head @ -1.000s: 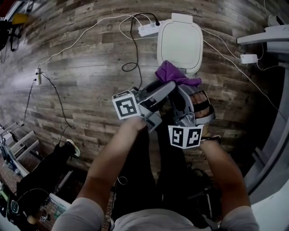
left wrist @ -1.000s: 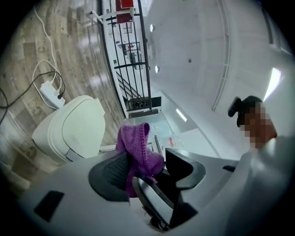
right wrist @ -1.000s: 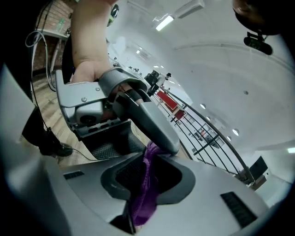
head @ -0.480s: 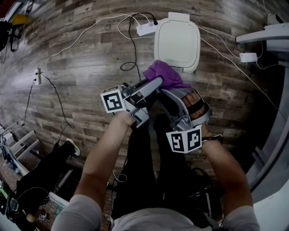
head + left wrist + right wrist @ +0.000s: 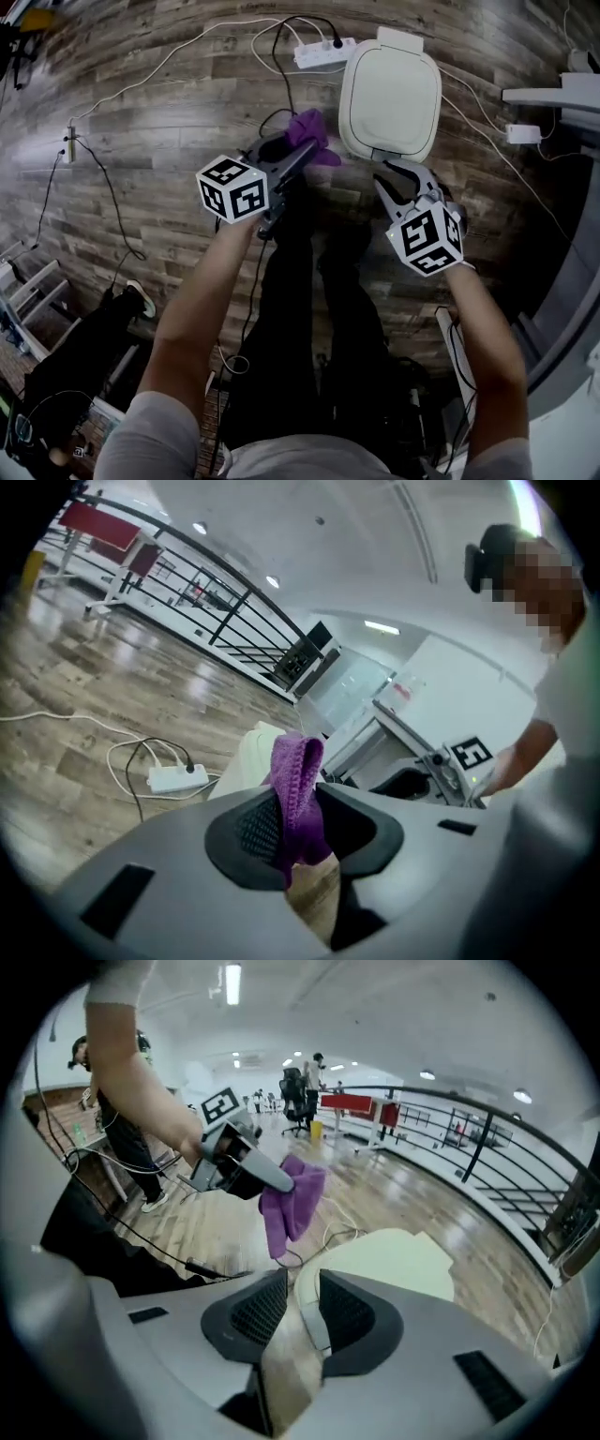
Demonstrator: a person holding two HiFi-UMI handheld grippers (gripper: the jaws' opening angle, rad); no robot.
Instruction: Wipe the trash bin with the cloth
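Observation:
The white trash bin (image 5: 389, 98) stands on the wood floor with its lid closed. A purple cloth (image 5: 309, 131) hangs just left of the bin, pinched in my left gripper (image 5: 298, 155), which is shut on it. In the left gripper view the cloth (image 5: 298, 794) stands up between the jaws, with the bin (image 5: 246, 759) behind. My right gripper (image 5: 401, 178) hovers at the bin's near edge, jaws a little apart and holding nothing. The right gripper view shows the bin lid (image 5: 394, 1255) beyond the right gripper (image 5: 302, 1307), with the cloth (image 5: 291, 1199) and the left gripper (image 5: 239, 1171) to the left.
A white power strip (image 5: 319, 53) with plugged cables lies behind the bin, and wires trail across the floor to the left. A white adapter (image 5: 518, 134) and pale furniture (image 5: 562, 94) sit at the right. A person's shoe (image 5: 136, 298) shows at the lower left.
The two grippers have drawn apart. The left one carried the cloth to the bin's left side; the right one came off the cloth and moved to the bin's near edge.

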